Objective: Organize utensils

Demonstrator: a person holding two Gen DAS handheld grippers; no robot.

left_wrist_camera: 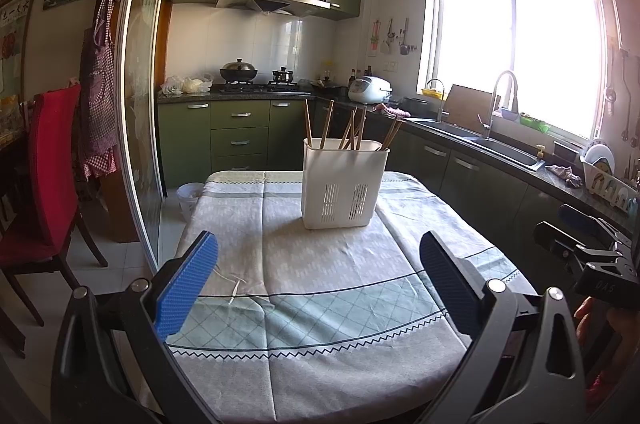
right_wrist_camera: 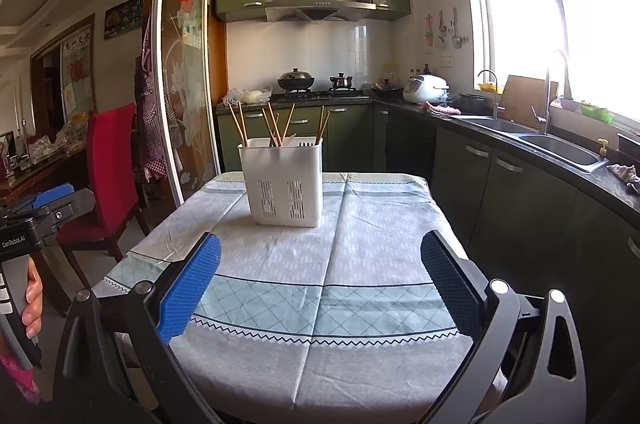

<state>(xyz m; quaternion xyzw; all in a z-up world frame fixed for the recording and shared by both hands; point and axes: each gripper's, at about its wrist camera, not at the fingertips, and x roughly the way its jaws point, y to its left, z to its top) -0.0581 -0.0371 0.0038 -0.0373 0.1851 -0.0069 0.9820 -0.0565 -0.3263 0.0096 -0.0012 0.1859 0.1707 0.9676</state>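
Tablecloth (left_wrist_camera: 320, 304) nearest — white caddy (left_wrist_camera: 344, 183) upright on it — green cabinets (left_wrist_camera: 240, 135) behind.

you see the table (left_wrist_camera: 320, 364) filling the lower centre, draped in a patterned cloth (left_wrist_camera: 328, 288); a white utensil caddy (left_wrist_camera: 344, 183) stands upright on the cloth, mid-frame.

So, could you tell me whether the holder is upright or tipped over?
Upright: the holder stands flat on the tablecloth, chopsticks sticking up from its open top.
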